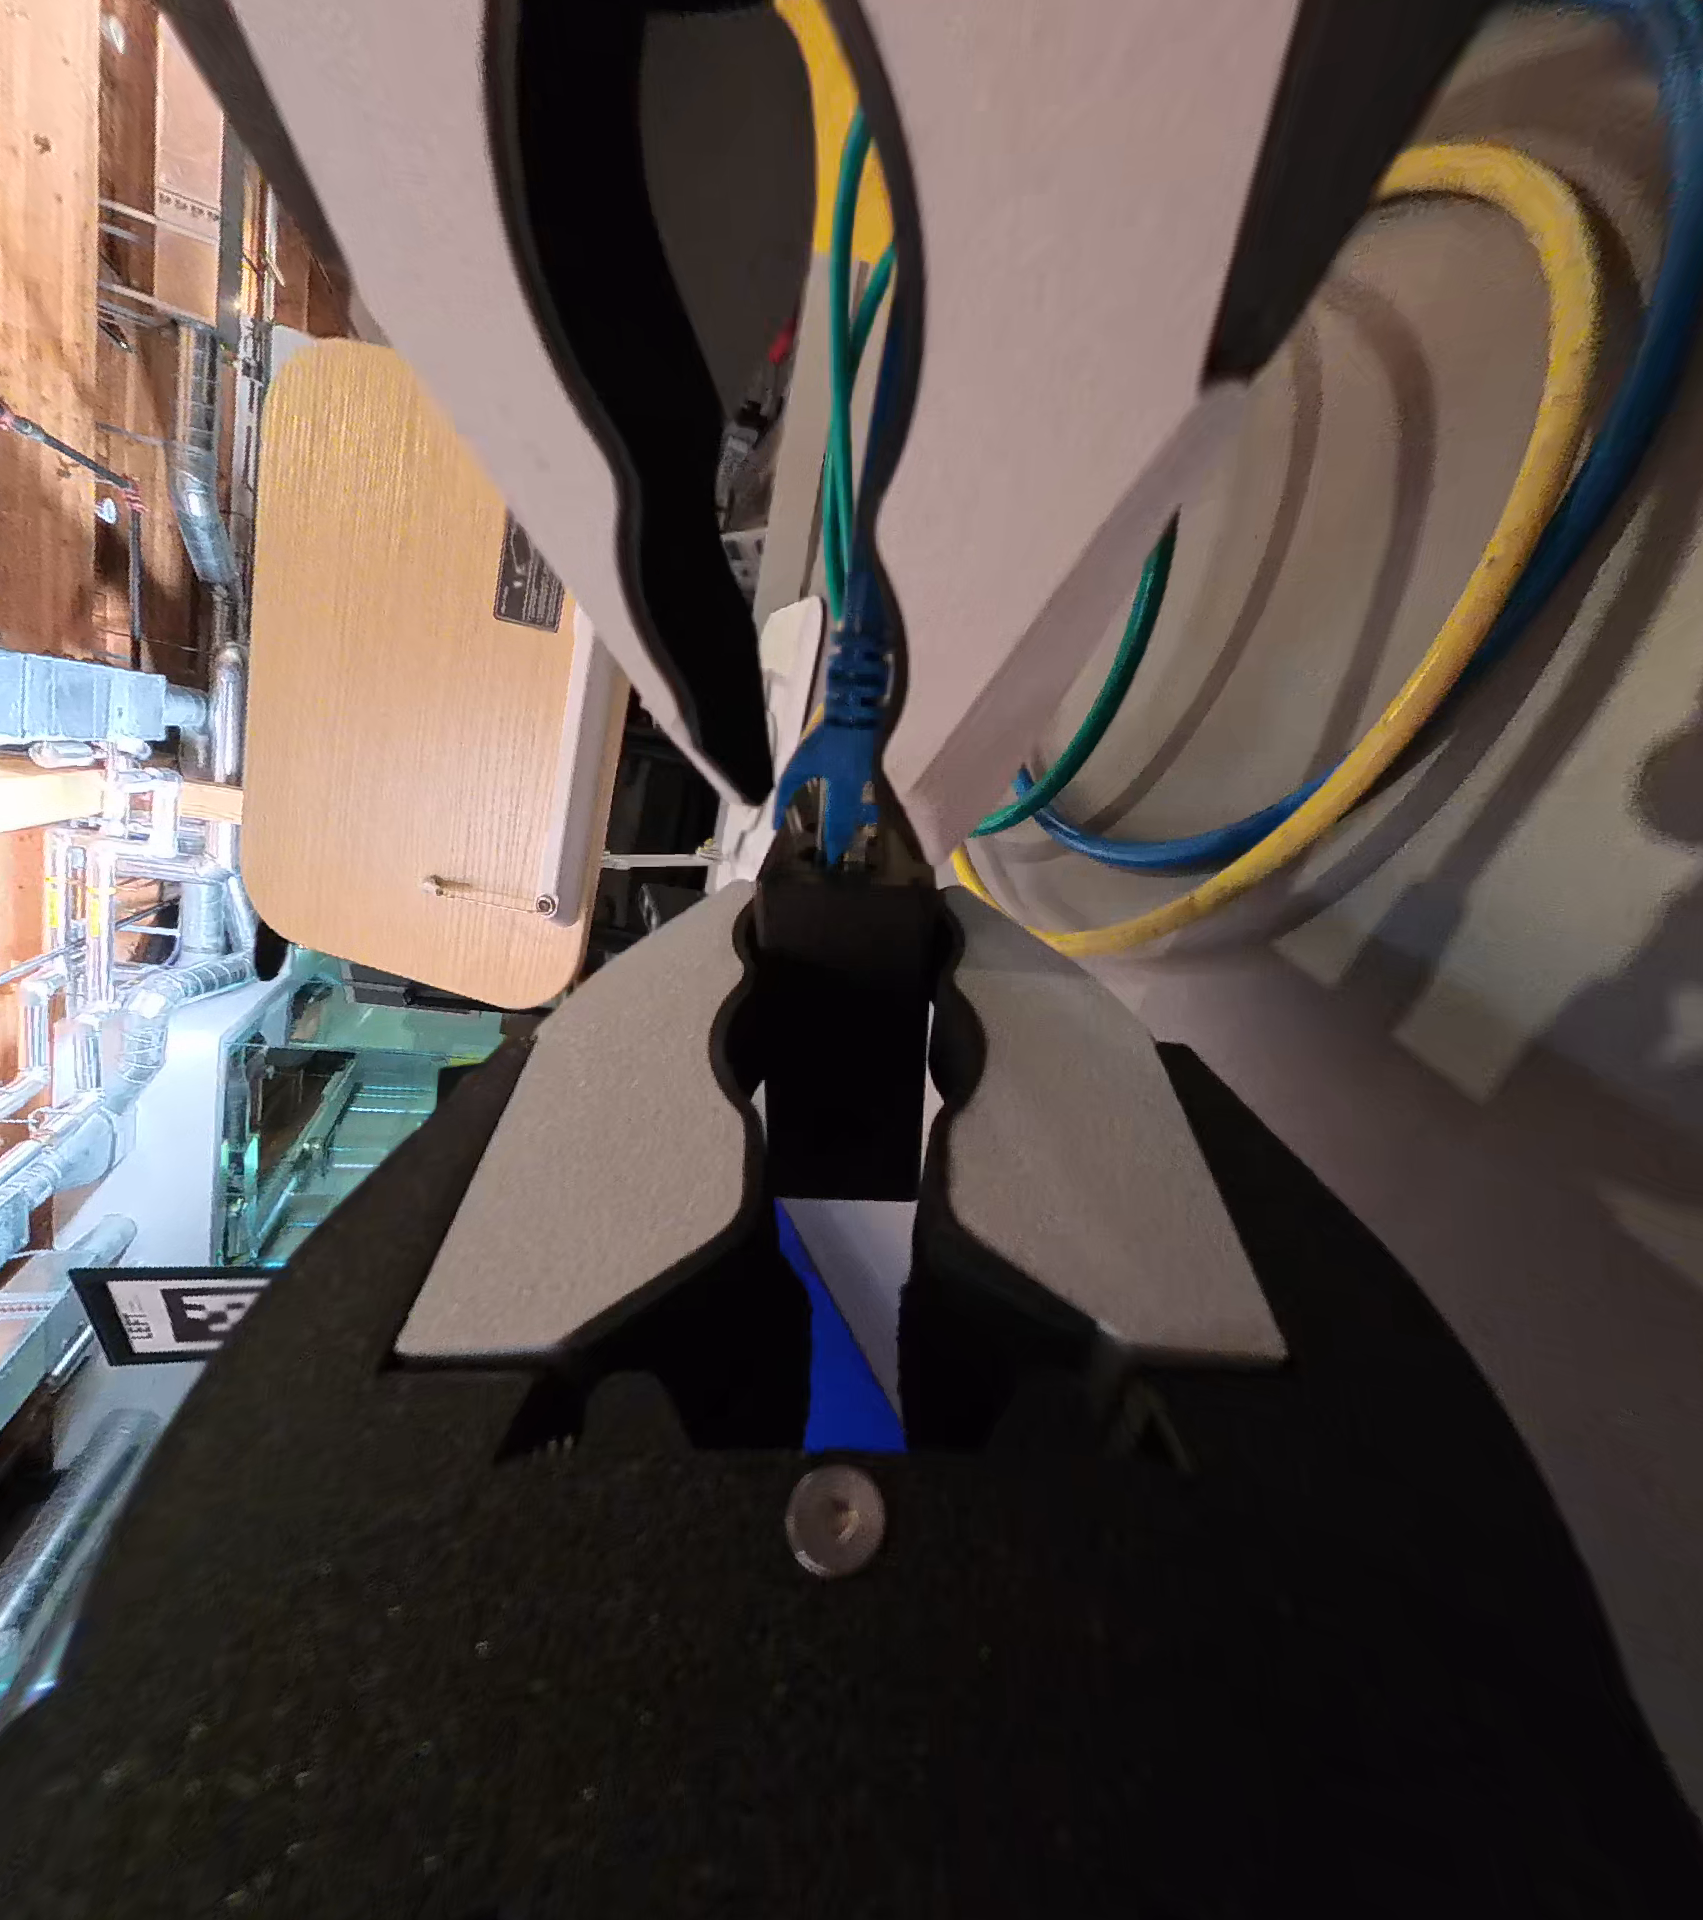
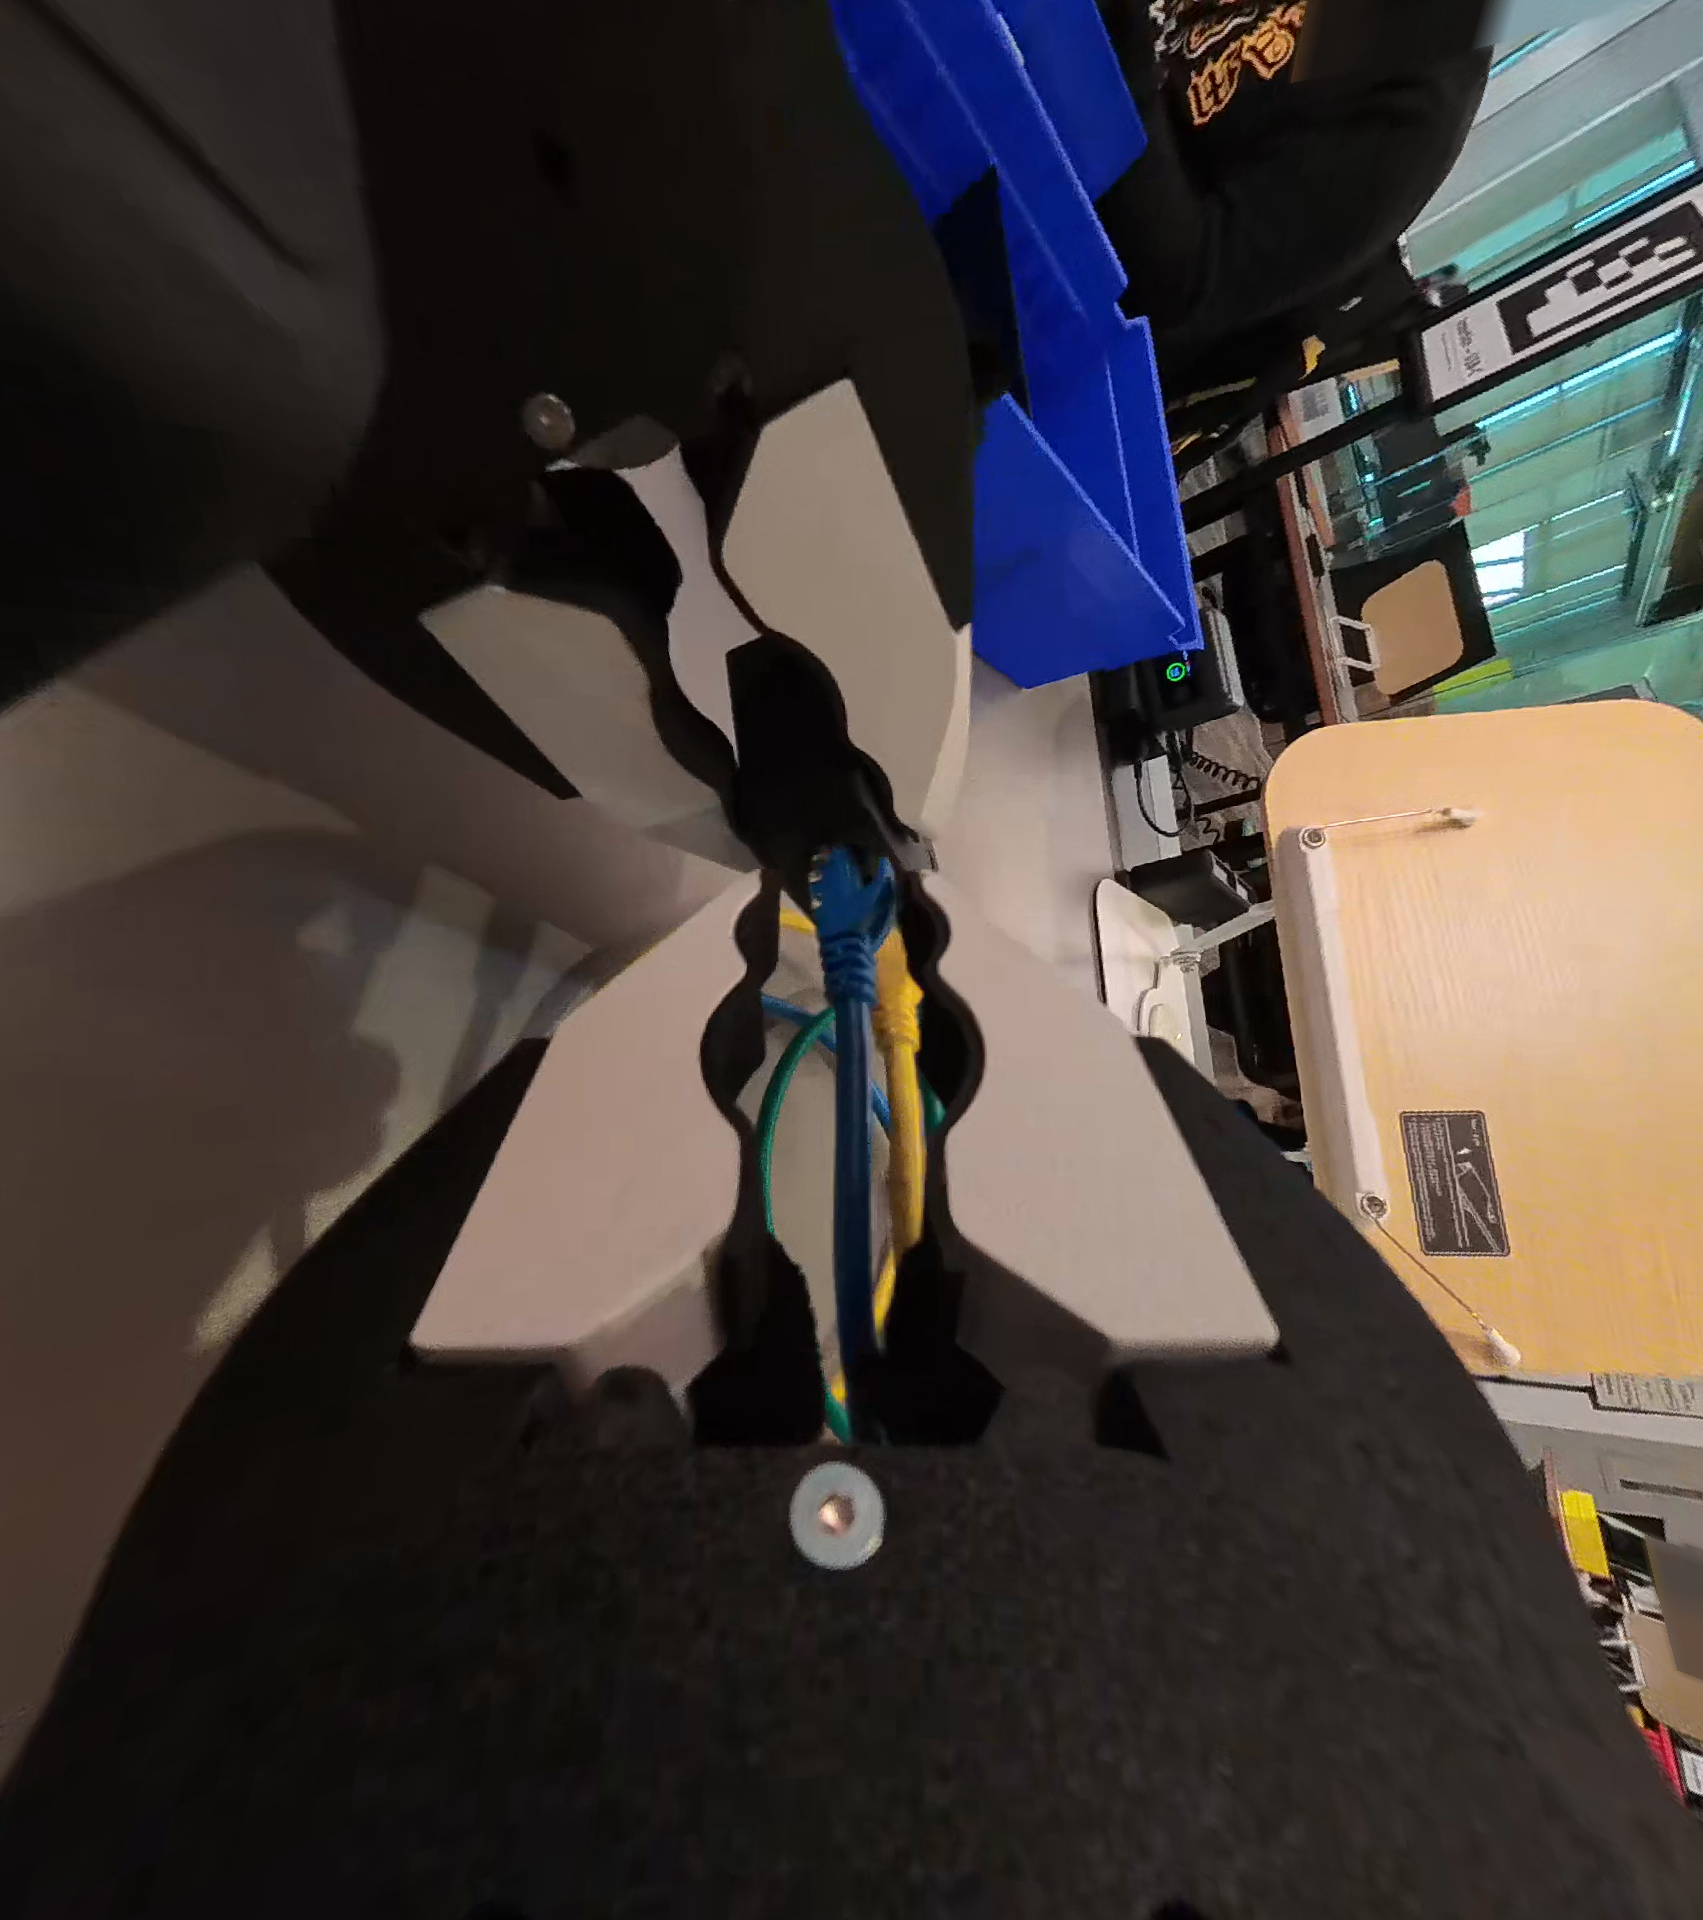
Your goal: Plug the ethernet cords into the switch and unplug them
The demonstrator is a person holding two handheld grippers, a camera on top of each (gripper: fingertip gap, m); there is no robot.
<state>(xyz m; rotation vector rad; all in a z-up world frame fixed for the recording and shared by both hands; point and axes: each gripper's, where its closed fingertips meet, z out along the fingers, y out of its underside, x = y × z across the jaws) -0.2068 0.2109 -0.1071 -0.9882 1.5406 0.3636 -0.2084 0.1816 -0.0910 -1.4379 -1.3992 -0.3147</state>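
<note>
My left gripper (image 1: 847,914) is shut on the small black switch (image 1: 847,1039), held off the white table. My right gripper (image 2: 847,904) faces it and is shut on the blue ethernet plug (image 2: 852,899). In the left wrist view the blue plug (image 1: 842,748) sits at the mouth of a port on the switch's end; I cannot tell how deep it is. The switch (image 2: 790,738) and the left gripper (image 2: 816,810) show just beyond my right fingertips. A yellow plug (image 2: 897,997) hangs beside the blue cord between my right fingers.
Yellow (image 1: 1512,571), blue (image 1: 1657,364) and green (image 1: 1086,727) cords loop on the white table (image 1: 1605,1039). A blue plastic bin (image 2: 1055,416) stands behind the switch. A wood-topped tray table (image 2: 1553,1039) stands off the table's edge. A person in a black shirt (image 2: 1294,156) is nearby. Left and right tips are no more than a few centimetres apart.
</note>
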